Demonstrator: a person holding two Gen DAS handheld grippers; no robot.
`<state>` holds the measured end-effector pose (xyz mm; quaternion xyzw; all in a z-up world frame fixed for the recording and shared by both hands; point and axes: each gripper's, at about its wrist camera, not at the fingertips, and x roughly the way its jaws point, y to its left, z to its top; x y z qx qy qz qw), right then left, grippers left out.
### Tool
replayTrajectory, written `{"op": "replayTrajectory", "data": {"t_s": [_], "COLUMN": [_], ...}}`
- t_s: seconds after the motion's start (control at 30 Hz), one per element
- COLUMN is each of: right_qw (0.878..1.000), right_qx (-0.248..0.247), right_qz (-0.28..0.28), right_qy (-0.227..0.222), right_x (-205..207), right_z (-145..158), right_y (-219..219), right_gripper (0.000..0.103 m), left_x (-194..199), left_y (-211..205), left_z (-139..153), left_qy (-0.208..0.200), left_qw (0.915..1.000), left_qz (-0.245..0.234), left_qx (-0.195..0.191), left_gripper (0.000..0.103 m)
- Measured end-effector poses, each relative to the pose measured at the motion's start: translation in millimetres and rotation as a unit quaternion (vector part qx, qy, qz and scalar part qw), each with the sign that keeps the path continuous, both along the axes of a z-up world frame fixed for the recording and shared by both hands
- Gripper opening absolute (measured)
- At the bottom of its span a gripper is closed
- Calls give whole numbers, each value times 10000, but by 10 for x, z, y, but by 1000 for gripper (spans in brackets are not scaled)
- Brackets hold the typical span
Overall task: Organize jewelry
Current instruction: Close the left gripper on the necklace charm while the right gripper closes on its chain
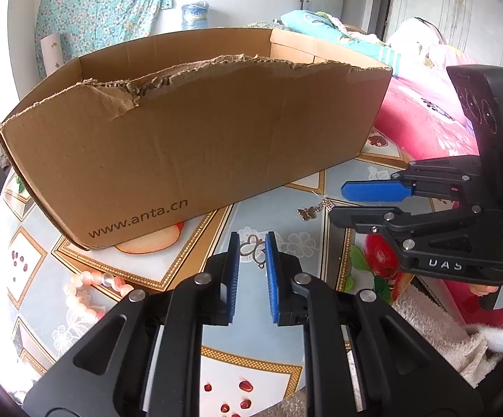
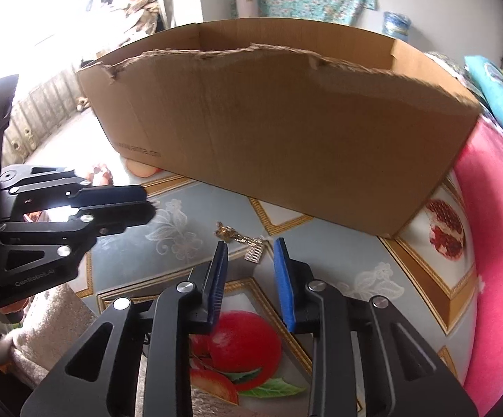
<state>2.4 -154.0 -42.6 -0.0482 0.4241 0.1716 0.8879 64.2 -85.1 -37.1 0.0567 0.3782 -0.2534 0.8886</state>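
A small gold-and-silver jewelry piece (image 2: 239, 243) lies on the patterned tablecloth, just ahead of my right gripper (image 2: 249, 246); it also shows in the left wrist view (image 1: 312, 210). My right gripper is open and empty, also seen in the left wrist view (image 1: 338, 203). My left gripper (image 1: 252, 241) is open and empty, low over the tablecloth, and shows in the right wrist view (image 2: 148, 201). A pink bead bracelet (image 1: 91, 292) lies left of my left gripper. A torn brown cardboard box (image 1: 188, 139) stands behind both grippers.
The box also fills the right wrist view (image 2: 286, 132). A pink quilt (image 2: 498, 229) lies at the table's right edge. A beige fuzzy cloth (image 1: 435, 340) sits at the near right. A floral cloth hangs on the back wall (image 1: 102, 7).
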Motion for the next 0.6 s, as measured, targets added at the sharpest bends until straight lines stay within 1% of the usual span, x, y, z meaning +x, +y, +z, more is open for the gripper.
{"op": "replayTrajectory", "data": {"t_s": [0.13,0.23,0.43,0.53,0.6], "right_qw": [9997,9991,9977,9961,9946], "right_qx": [-41,-168,-355,-408,-424], "right_qz": [252,386,575,777,934], "right_qy": [0,3,50,67,126], "right_x": [26,52,104,136,171], "right_z": [20,16,10,27,32], "right_y": [105,163,106,88,66], "right_gripper": [26,23,22,21,19], "left_x": [33,38,50,62,64], "left_y": [-6,2,4,18,33], "left_z": [-14,-25,-42,-50,-48], "left_qy": [17,32,65,79,78], "left_qw": [10000,10000,9999,9999,9999], "left_qz": [-5,-7,-46,-64,-69], "left_qx": [-36,-73,-119,-112,-114], "left_gripper": [14,14,14,14,14]}}
